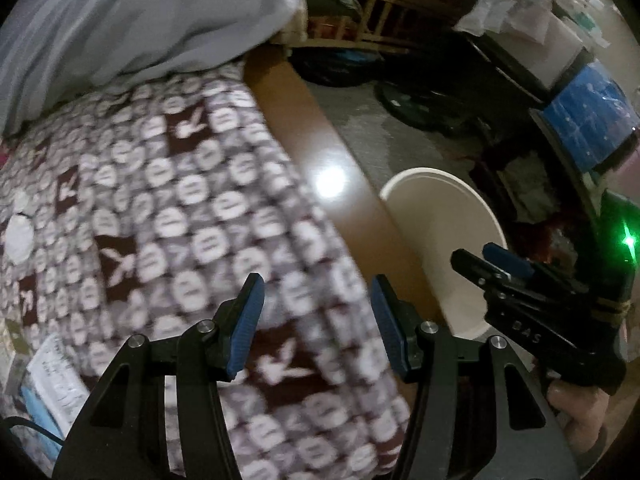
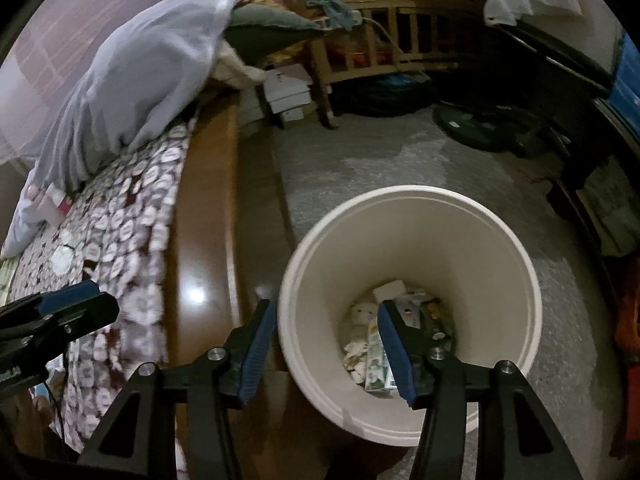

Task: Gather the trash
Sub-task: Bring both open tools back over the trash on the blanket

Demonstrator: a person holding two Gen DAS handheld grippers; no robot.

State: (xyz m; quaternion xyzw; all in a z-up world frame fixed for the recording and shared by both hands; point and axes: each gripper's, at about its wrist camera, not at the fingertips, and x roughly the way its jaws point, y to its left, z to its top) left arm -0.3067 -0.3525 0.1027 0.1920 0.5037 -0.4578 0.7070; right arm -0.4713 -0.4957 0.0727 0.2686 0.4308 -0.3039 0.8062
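A cream trash bin (image 2: 500,248) stands on the grey floor beside the bed, with wrappers and crumpled paper (image 2: 380,344) lying at its bottom. My right gripper (image 2: 326,354) is open and empty, hovering above the bin's near rim. My left gripper (image 1: 318,322) is open and empty above the patterned blanket (image 1: 168,200). The bin also shows in the left wrist view (image 1: 440,216), with the right gripper (image 1: 486,262) over it. Papers and a blue item (image 1: 52,384) lie at the blanket's lower left edge. The left gripper appears at the left edge of the right wrist view (image 2: 72,304).
A brown wooden bed frame (image 2: 204,216) runs between blanket and bin. A pale blue pillow (image 2: 140,80) lies at the bed head. A wooden crib (image 2: 380,40), boxes (image 2: 288,92), a black fan base (image 2: 480,124) and dark furniture (image 2: 580,92) ring the floor.
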